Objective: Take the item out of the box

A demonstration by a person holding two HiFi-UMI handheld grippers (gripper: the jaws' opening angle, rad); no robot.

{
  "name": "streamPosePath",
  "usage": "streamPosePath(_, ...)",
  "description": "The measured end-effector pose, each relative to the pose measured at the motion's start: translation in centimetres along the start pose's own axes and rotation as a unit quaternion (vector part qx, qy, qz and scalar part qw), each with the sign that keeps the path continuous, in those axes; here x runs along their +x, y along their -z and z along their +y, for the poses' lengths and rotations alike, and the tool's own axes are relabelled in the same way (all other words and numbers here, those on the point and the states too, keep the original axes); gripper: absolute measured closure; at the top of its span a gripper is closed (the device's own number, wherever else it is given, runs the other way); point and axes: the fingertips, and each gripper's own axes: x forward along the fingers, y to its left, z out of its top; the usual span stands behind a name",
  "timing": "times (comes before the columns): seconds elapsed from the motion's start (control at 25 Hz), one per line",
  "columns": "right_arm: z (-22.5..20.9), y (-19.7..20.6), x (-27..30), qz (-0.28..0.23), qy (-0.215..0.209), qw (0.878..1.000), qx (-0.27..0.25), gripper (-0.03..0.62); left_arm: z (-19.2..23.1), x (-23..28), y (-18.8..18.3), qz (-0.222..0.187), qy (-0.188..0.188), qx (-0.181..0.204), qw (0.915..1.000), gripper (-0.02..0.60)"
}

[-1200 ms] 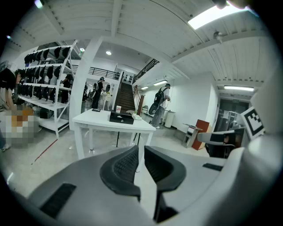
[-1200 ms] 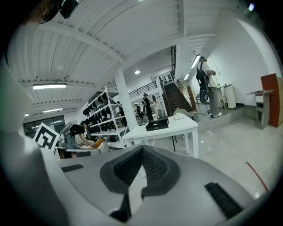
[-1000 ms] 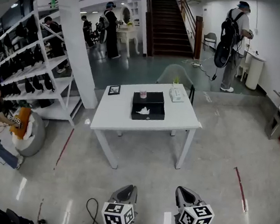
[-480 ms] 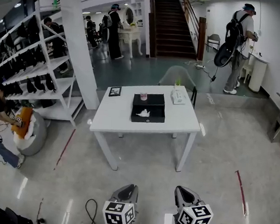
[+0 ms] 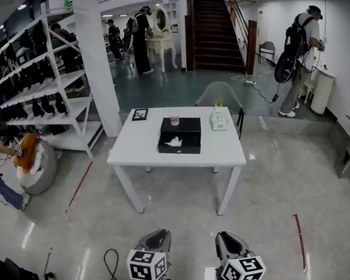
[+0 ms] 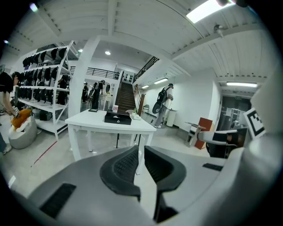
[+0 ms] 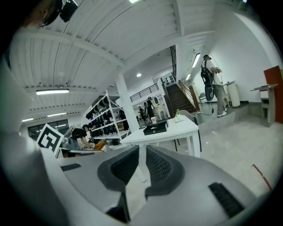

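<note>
1. Straight ahead of your left claw (image 5: 160,235), well apart, the box (image 5: 181,131) sits on the counter (image 5: 223,155), item (image 5: 173,142) inside.
2. Both claws are empty and barely parted; your right claw (image 5: 228,238), further off-line, has just been opening.

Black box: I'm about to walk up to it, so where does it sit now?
In the head view, the black box lies mid-table on the white table straight ahead, between the picture frame at left and the small plant at right.
</note>
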Motion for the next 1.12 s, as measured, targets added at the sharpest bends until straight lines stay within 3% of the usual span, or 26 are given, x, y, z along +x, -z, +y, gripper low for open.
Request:
streamPosePath(0.28,-2.1,-0.4,1.1,0.002,0.002,1.0,0.02,0.467,-0.4,2.5,-0.7,0.007,0.004,0.007,0.9999,0.54)
streamPosePath(0.6,-5.7,-0.9,5.1,0.007,0.026,0.999,0.037,0.424,1.1,8.6,-1.6,0.024,0.019,0.008,0.9995,0.54)
streamPosePath(1.12,-11.5,-6.4,16.6,-0.005,0.066,0.997,0.035,0.356,5.7,21.7,-8.9,0.021,0.056,0.011,0.9981,0.54)
